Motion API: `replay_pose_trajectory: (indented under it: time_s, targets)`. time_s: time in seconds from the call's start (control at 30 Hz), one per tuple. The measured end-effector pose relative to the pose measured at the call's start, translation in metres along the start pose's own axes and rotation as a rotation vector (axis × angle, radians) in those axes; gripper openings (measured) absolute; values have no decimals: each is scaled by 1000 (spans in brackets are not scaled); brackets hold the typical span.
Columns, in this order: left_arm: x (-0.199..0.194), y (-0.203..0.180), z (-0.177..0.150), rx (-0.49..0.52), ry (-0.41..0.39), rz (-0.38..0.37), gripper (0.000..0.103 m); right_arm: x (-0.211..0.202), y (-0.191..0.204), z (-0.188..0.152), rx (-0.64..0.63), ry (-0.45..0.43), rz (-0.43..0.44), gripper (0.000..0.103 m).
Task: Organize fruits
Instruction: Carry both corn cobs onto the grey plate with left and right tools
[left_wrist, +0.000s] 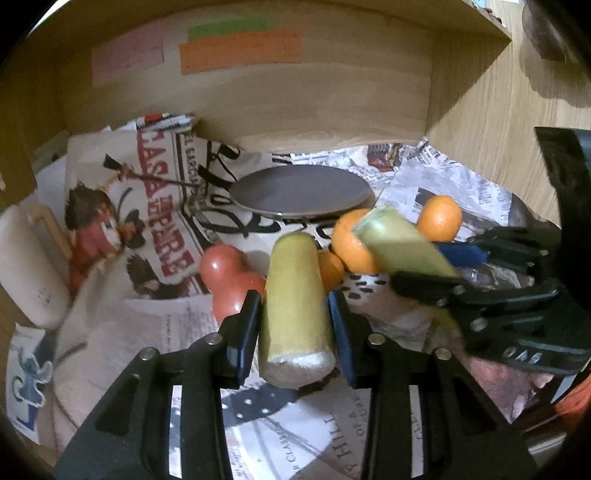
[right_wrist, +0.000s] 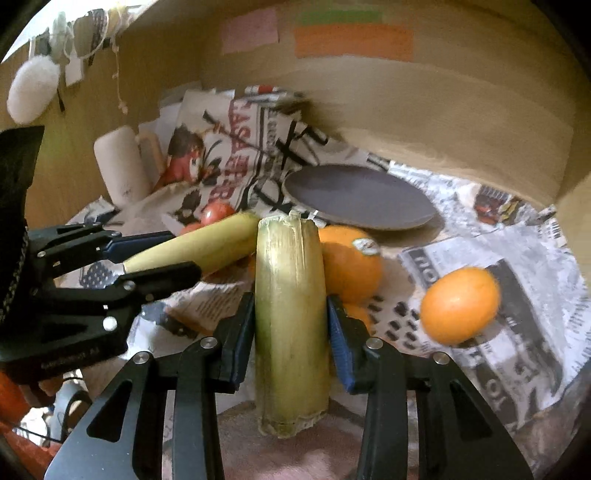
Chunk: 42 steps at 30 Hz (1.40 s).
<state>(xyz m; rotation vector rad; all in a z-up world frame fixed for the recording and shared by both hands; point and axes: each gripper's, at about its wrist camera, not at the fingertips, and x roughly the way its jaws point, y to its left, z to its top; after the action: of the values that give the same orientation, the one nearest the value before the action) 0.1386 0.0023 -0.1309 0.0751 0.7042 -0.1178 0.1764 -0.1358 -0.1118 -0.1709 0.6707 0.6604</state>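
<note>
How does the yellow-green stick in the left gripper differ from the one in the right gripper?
The stick in the left gripper looks smooth and yellower; the stick in the right gripper is greener, with lengthwise streaks. The left one's far end is rounded and plain, while the right one's far end is ragged. In the right wrist view the left one lies slanted, nearly sideways, the right one points straight ahead. Both are cut cylinders, each clamped between blue pads.

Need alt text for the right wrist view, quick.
The right tongs clamp a yellow-green cut cane-like stalk above newspaper, with oranges and a dark round plate behind; the left tongs hold a similar stalk.
</note>
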Motion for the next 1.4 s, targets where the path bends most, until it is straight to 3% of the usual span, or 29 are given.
replay_pose_trajectory:
  time_s: [0.53, 1.4]
  targets:
    - [-10, 13, 46, 28, -89, 4, 37, -26, -25, 37, -14, -97, -84, 35]
    - [36, 22, 137, 29, -129, -27, 37, 29, -74, 89, -3, -44, -100, 35]
